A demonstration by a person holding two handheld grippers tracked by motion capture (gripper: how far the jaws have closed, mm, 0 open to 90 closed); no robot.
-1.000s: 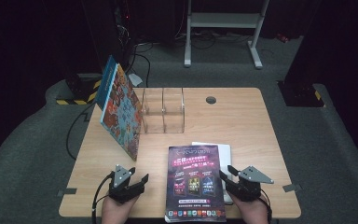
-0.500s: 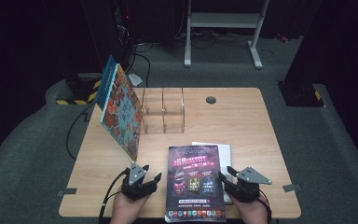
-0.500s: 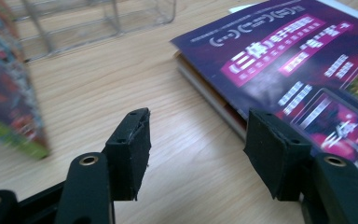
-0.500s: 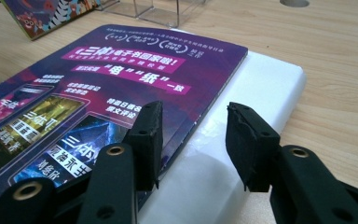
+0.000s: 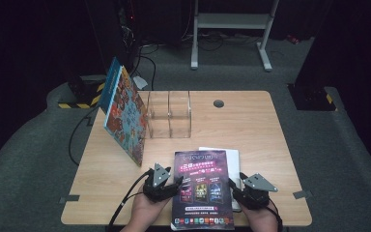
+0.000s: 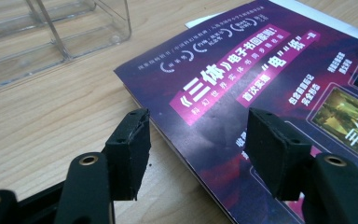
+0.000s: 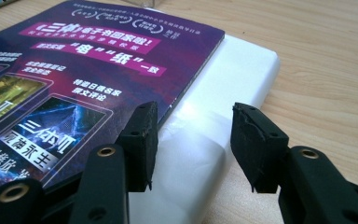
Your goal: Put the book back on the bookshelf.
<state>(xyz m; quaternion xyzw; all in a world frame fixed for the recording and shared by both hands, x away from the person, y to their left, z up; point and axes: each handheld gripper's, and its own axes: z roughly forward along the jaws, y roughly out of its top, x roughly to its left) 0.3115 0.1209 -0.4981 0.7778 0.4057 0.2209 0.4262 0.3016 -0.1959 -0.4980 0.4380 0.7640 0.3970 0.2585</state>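
A purple magazine [image 5: 203, 188] lies flat at the table's front edge, on top of a white book [image 5: 233, 159] that sticks out along its right side. My left gripper [image 5: 173, 183] is open at the magazine's left edge; in the left gripper view its jaws [image 6: 196, 144] straddle that edge of the magazine [image 6: 242, 93] without touching it. My right gripper [image 5: 235, 187] is open at the right edge. Its jaws [image 7: 193, 140] have just been opening and stand over the white book [image 7: 233, 84] and the magazine's [image 7: 88, 70] border, pads clear of both.
A clear acrylic organizer [image 5: 169, 113] with two compartments stands at the table's middle back. A colourful book [image 5: 125, 118] leans upright against its left side. A round cable hole [image 5: 218, 103] sits behind on the right. The table [image 5: 261, 130] is bare wood to the right.
My left gripper has slid right across the table to the magazine's left edge. The right hand has stayed put beside the magazine's right edge.
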